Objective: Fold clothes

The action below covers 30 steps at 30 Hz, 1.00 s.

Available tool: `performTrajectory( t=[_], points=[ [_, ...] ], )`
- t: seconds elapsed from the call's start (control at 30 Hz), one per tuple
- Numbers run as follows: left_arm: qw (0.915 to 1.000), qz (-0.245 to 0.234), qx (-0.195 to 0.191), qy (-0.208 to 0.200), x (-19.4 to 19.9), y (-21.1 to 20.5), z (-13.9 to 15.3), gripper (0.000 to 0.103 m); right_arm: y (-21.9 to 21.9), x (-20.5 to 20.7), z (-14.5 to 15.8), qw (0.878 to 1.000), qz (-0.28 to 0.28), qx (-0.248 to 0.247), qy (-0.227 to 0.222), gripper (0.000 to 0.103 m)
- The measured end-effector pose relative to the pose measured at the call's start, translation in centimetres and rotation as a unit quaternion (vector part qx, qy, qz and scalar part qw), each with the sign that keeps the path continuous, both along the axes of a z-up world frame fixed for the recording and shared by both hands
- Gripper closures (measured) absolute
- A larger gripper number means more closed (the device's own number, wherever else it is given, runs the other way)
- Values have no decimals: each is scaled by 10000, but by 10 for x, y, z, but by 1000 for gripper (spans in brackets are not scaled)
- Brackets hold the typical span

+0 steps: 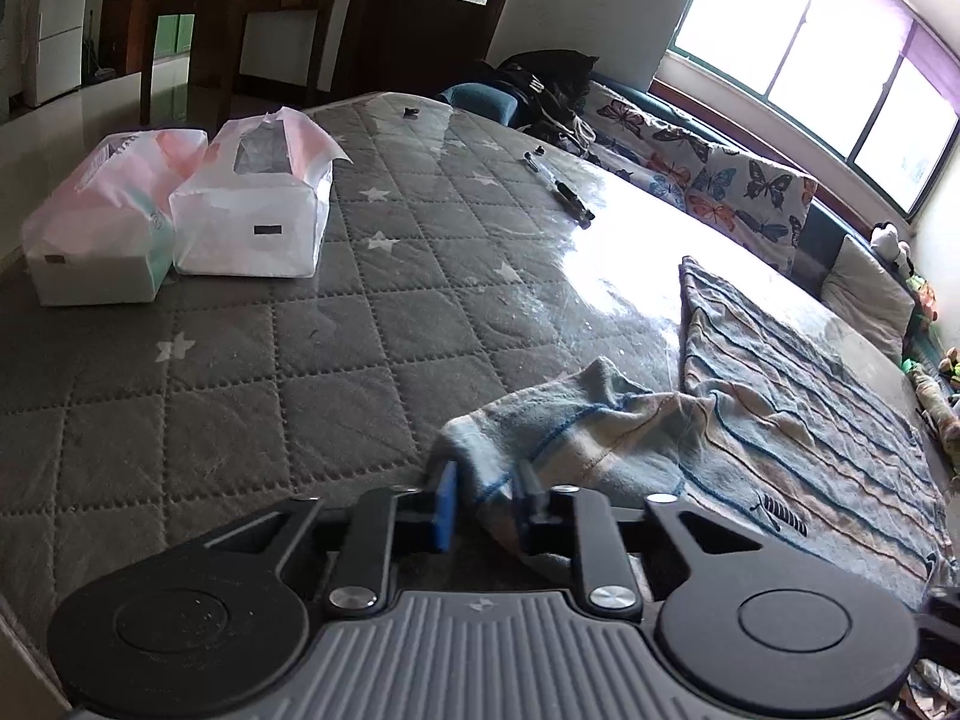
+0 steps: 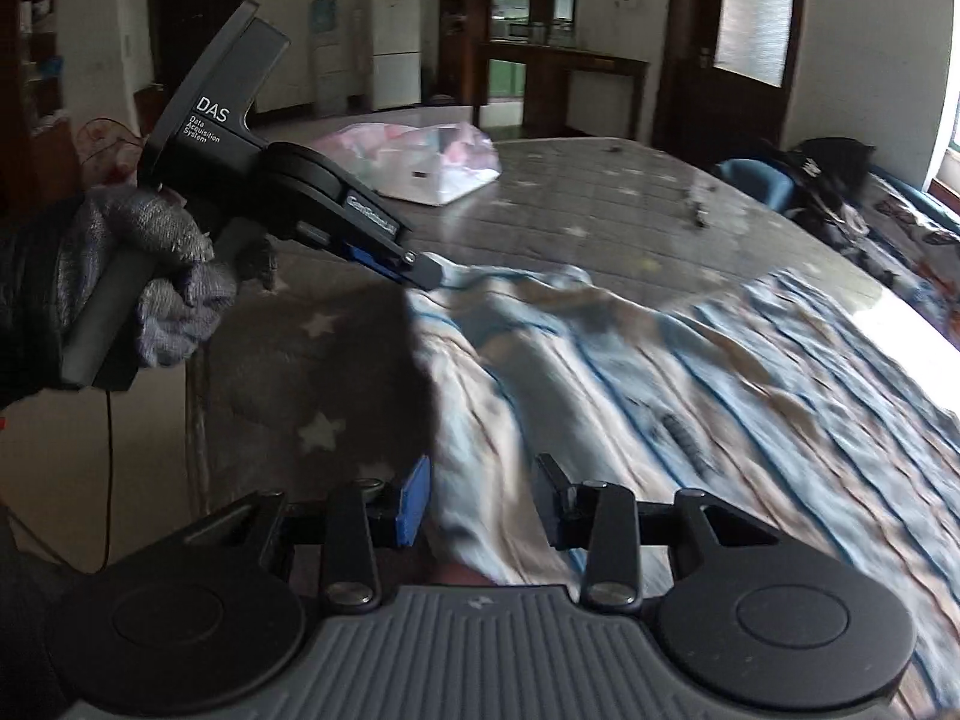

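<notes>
**Two grippers taking up the near edge of a striped garment**

The left gripper (image 1: 486,504) is sitting with its jaws only partly parted, a bunched corner of the striped garment (image 1: 780,372) lying between the blue pads; whether the pads are actually pinching the cloth I cannot tell. The right gripper (image 2: 480,495) is standing wider open, a fold of the same garment running up between its fingers, the cloth touching or just beside the left pad and clear of the right one. In the right wrist view the picture is blurred across the fabric, so fine creases are not readable there.

The garment is spreading ahead and to the right of both grippers over the quilted grey bed (image 1: 270,360), its near edge rumpled, its far part lying flatter. Well ahead and to the left of the left gripper two white bags (image 1: 252,222) are resting on the quilt.

By my judgement the step in hand is securing two points on the near edge. To do it well, both grippers should be closing on a single layer at matching spots along the hem, then lifting together and evenly, keeping the edge taut between them so the fold is landing square rather than dragging the rumpled corner along
</notes>
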State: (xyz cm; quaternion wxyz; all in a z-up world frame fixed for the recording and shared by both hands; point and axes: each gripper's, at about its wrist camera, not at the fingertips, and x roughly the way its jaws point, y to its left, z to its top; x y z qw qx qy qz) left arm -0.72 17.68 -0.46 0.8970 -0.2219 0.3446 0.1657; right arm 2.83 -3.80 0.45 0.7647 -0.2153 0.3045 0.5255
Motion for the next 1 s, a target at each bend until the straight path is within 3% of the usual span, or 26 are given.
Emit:
performTrajectory(
  t=[0.03, 0.17, 0.3, 0.63, 0.7, 0.77, 0.83, 1.0],
  points=[
    [10000, -6, -11, -24, -1, 2, 0, 93, 6, 0, -2, 10000, 40, 5, 31, 69],
    [9997, -88, 30, -227, -4, 4, 4, 100, 23, 1, -10, 9998, 140, -32, 135, 99],
    [9981, -148, 60, -591, -15, 2, 13, 101, 21, -7, -10, 9994, 288, -45, 203, 99],
    [9989, 31, -177, -430, -25, 7, 4, 97, 20, -10, -9, 9983, 471, 40, 348, 93],
    [9988, 72, -167, -454, -29, 6, 8, 93, 20, -5, -5, 9980, 409, 176, 453, 93],
    [9987, 122, -227, -436, -31, 5, 9, 75, 23, -1, -3, 9977, 343, 284, 507, 92],
    [9986, 171, -324, -374, -31, 3, 8, 63, 27, 1, -6, 9976, 353, 277, 521, 92],
    [9974, 196, -645, -261, -30, -4, 2, 62, 38, -7, -17, 9970, 624, 90, 456, 83]
  ],
)
